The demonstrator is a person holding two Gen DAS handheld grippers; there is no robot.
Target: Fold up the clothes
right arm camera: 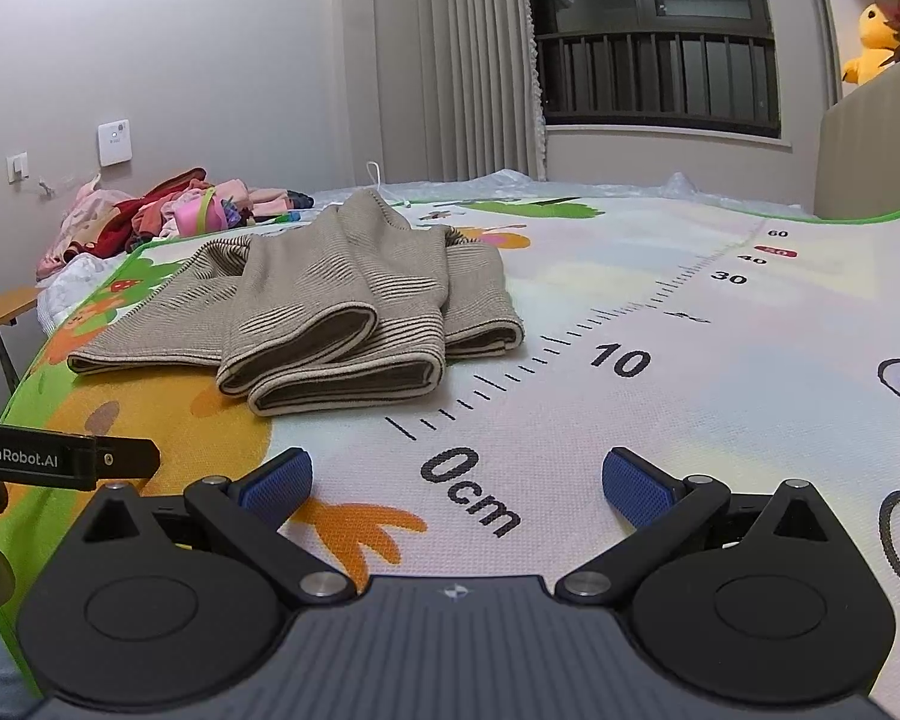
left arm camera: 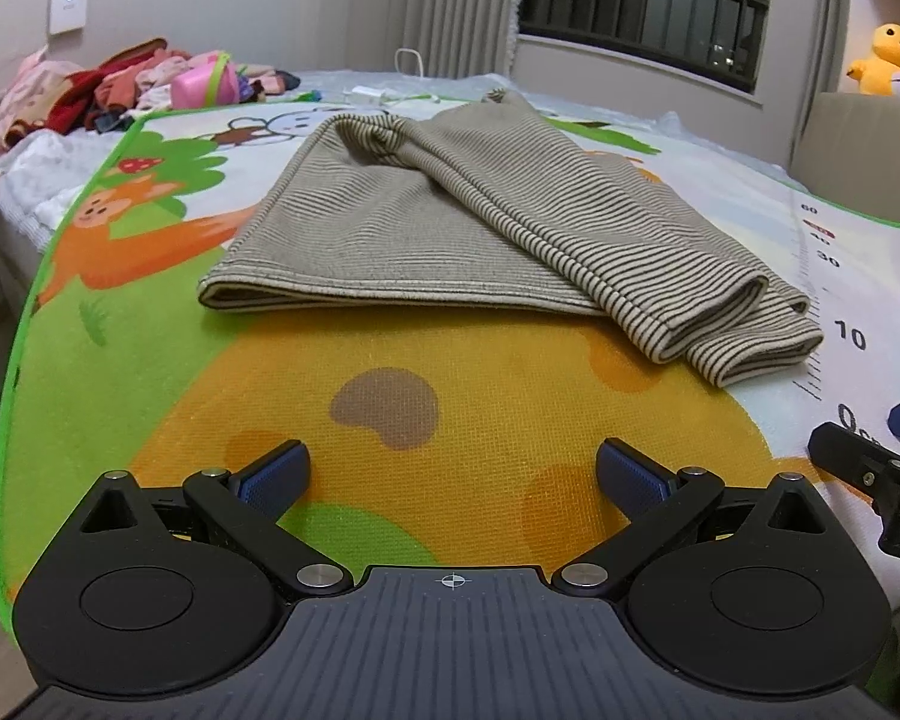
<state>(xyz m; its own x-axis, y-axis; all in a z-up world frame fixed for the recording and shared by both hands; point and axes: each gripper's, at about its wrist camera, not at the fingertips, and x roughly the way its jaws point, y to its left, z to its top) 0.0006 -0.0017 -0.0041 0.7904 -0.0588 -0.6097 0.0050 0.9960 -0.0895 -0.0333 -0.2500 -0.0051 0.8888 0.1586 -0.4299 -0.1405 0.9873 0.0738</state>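
The striped garment [left arm camera: 450,228] lies partly folded on the cartoon play mat [left arm camera: 480,372], sleeves doubled across its body beside the printed ruler [right arm camera: 624,324]. Left gripper [left arm camera: 453,474] and right gripper [right arm camera: 456,480] hover short of its near edge, both spread wide and empty. A clothes pile [left arm camera: 120,84] sits at the far corner.

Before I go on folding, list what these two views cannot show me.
- Striped garment: its far end is hidden behind its own folds in both views; what kind of garment it is stays unclear.
- Clothes pile: too small and jumbled to tell single items, both views.
- Right gripper: cut off by the left wrist view's right edge.
- Yellow plush toy: half hidden by the headboard, right wrist view.
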